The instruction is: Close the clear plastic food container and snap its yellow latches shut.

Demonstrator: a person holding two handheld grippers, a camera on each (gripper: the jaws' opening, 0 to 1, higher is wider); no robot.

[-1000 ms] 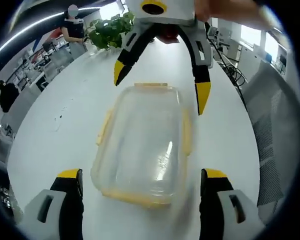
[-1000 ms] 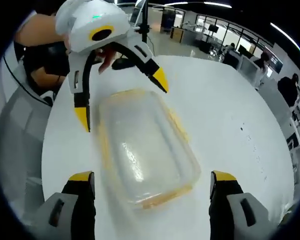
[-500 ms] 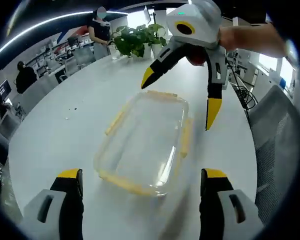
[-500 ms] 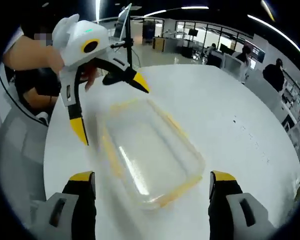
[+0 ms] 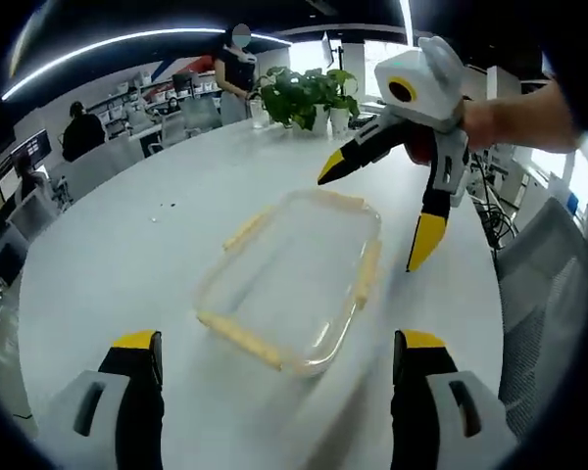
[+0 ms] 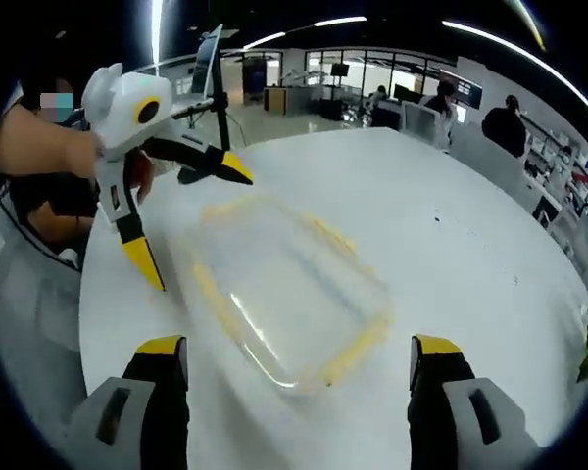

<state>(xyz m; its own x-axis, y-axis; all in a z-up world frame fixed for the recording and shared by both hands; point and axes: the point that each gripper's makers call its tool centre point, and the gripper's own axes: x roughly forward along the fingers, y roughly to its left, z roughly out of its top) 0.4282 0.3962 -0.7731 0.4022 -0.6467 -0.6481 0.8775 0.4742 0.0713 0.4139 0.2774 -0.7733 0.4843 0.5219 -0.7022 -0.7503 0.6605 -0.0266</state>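
Observation:
The clear plastic food container (image 5: 294, 279) lies on the white table with its lid on; yellow latches (image 5: 366, 271) run along its sides and ends. In the right gripper view the container (image 6: 289, 294) is in front of my right gripper (image 6: 296, 364), which is open with nothing between its yellow-tipped fingers. My left gripper (image 5: 276, 354) is also open, short of the container's near end. In the left gripper view the right gripper (image 5: 377, 206) hovers open above the container's far right corner. The left gripper (image 6: 191, 220) hangs open over the far left corner in the right gripper view.
The round white table (image 5: 118, 264) has bare room all round the container. Potted plants (image 5: 299, 96) stand at its far edge. Office chairs (image 5: 544, 284) sit at the right, and people and desks fill the background. A person's hand (image 6: 39, 147) holds the left gripper.
Both cameras have pulled back and lifted, so the container looks smaller and further off. Each gripper has drifted toward a far corner of the container. The container itself has stayed put.

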